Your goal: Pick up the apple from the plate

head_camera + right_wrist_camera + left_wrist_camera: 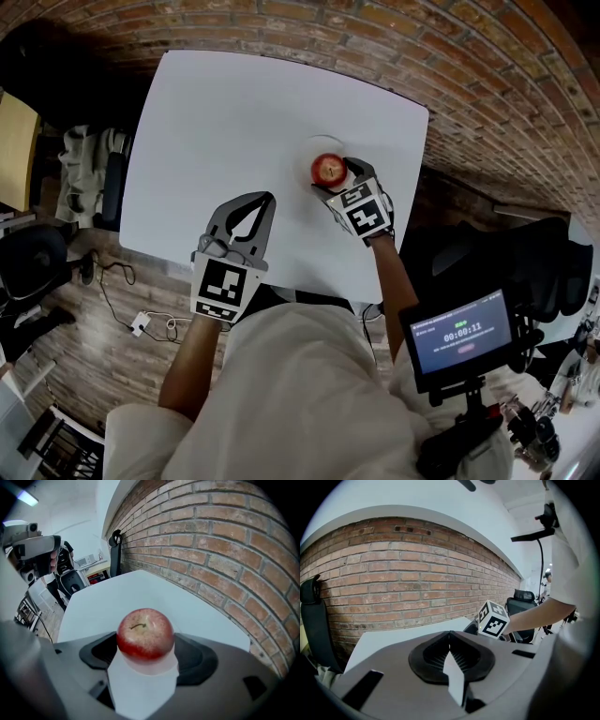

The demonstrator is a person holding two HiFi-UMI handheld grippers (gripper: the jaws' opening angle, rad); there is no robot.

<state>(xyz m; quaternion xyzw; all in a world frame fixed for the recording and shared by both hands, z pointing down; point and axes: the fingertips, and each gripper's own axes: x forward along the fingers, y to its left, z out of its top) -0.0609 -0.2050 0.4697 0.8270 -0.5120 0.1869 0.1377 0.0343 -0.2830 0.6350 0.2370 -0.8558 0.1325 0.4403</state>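
the right hand-held gripper (335,180) is clasping the apple (328,170) at the bench's (234,112) right, and the white plate (319,142) beneath is barely showing. the left hand-held gripper (266,199) is resting nearer, jaws together.

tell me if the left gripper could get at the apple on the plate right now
Probably not cleanly. The table between them is bare, but the right gripper has its jaws clamped on both sides of the apple, and the left gripper is shut.
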